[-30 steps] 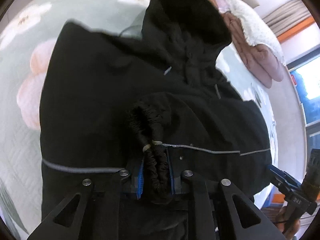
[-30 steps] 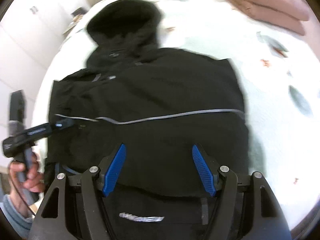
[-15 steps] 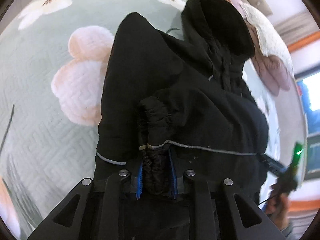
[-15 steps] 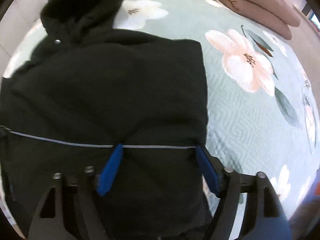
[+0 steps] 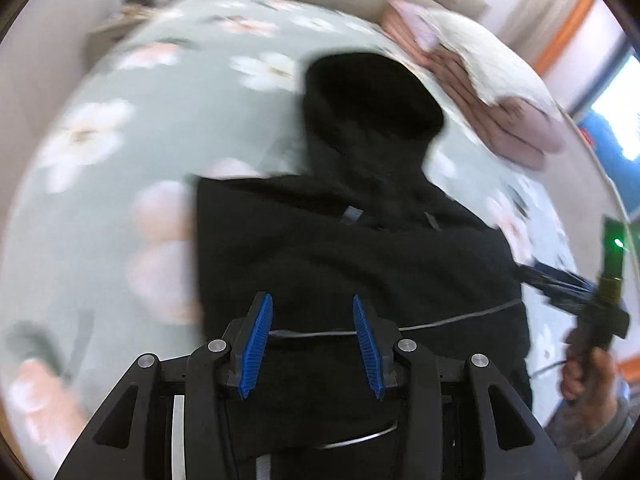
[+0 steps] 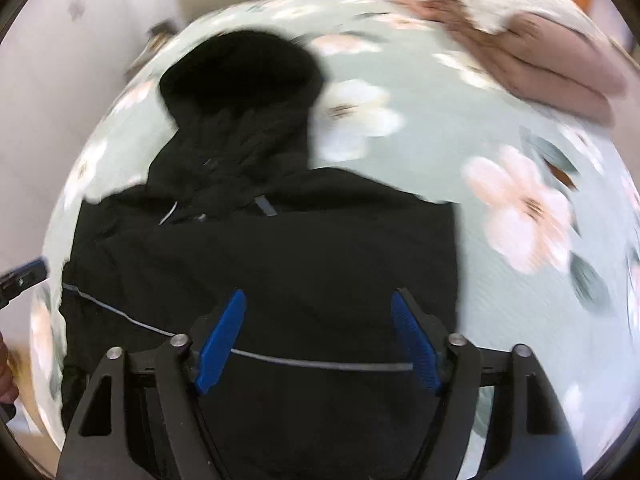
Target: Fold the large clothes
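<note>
A black hooded jacket [image 5: 360,248] lies on the floral bedspread, hood [image 5: 368,92] pointing away, sleeves folded in over the body, a thin grey stripe across it. My left gripper [image 5: 313,314] is open and empty above the jacket's lower part. In the right wrist view the same jacket [image 6: 280,256] fills the middle, hood [image 6: 240,72] at the far end. My right gripper [image 6: 318,312] is open wide and empty over the lower part. The right gripper also shows at the right edge of the left wrist view [image 5: 560,286]. Both views are blurred.
The pale green bedspread [image 5: 120,128] with white and pink flowers surrounds the jacket. Folded pink and white bedding [image 5: 480,92] lies at the far right, also in the right wrist view [image 6: 540,52]. A white wall [image 6: 60,60] stands at the left.
My left gripper has let go of the sleeve cuff and opened; the cuff is no longer between its fingers. Both grippers have pulled back and up from the jacket.
</note>
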Demonstrator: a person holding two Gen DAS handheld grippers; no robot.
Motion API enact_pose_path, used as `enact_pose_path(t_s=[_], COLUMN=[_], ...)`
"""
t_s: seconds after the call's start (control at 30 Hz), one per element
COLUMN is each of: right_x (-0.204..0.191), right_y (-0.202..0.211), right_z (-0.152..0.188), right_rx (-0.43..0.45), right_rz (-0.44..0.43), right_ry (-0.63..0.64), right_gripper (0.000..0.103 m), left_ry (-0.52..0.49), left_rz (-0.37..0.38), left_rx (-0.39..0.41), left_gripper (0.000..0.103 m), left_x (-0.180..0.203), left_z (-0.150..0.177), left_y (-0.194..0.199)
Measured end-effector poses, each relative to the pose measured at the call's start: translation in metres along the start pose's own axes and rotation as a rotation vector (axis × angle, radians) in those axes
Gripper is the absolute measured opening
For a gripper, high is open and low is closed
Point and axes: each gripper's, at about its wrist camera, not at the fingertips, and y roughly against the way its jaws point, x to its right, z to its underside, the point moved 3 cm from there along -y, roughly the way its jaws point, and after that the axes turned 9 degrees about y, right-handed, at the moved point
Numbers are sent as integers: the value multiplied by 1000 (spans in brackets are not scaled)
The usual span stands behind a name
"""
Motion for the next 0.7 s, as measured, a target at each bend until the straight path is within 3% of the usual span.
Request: enact_pose_path(t_s=[0.17,0.27,0.43,0.5,0.57,0.7], right_x=[-9,-10,-4,3,7,34], right_y=[-52,-67,-69,-53,-32,-7], right_z=[21,31,29,18,3,-62], right_rx=[-121,-127,-153,-148,-88,65], right_rz=[35,36,23,-31,-71,-65], right_ry=[40,52,59,46,29,-7], right_gripper=[72,72,72,72,72,72], left_ry=[9,26,7,-24,-58,-96], left_rz=[-80,-61,-74,-15,65,72], left_rx=[-141,-144,-168,-133,-52,65], left_gripper=[43,43,43,43,43,43], left_x=[-3,-18,-10,3,19,36], left_z=[16,25,15,4,-20,-90], left_y=[-75,-83,-78,-56,-27,-16])
